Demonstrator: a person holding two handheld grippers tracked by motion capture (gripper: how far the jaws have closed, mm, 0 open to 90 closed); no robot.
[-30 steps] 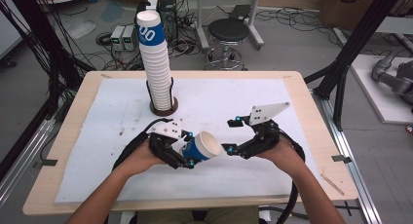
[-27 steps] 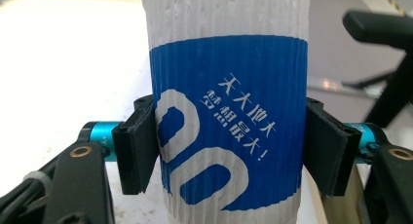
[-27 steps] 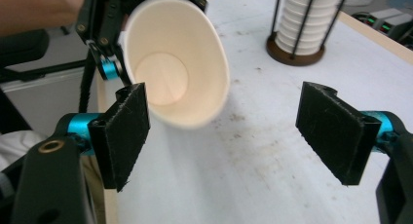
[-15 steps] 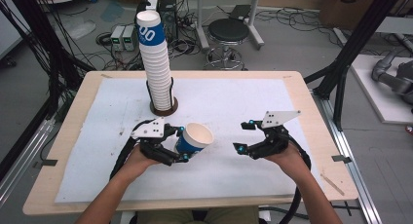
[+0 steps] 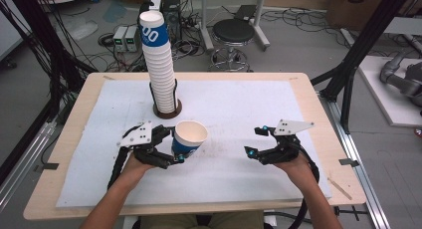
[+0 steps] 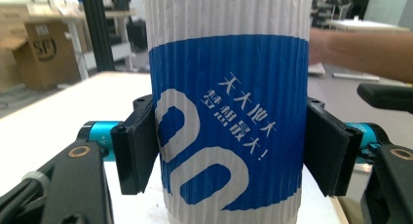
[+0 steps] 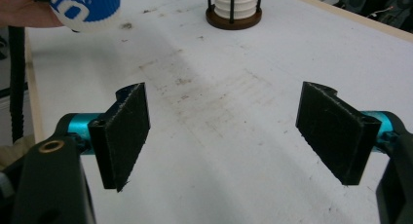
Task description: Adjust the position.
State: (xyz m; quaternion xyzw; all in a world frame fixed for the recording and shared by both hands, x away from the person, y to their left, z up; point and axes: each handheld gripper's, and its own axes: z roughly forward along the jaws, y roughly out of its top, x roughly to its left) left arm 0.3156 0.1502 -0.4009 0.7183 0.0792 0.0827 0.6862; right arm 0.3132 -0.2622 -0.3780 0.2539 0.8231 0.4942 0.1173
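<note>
1. Since a second ago the two grippers have pulled apart: the right gripper (image 5: 255, 141) slid off to the right and let go of the paper cup (image 5: 188, 138), which now sits more upright.
2. Left gripper (image 5: 174, 144) has the cup clamped between its pads (image 6: 139, 143), which press on both sides of the blue band; its jaws have just been easing open a touch, cup still between them.
3. Right one's jaws stand wide, with bare white mat (image 7: 234, 112) between them.
4. Cup is left of centre, near side, just in front of the cup stack (image 5: 159, 64) in its holder (image 5: 167, 109).
</note>
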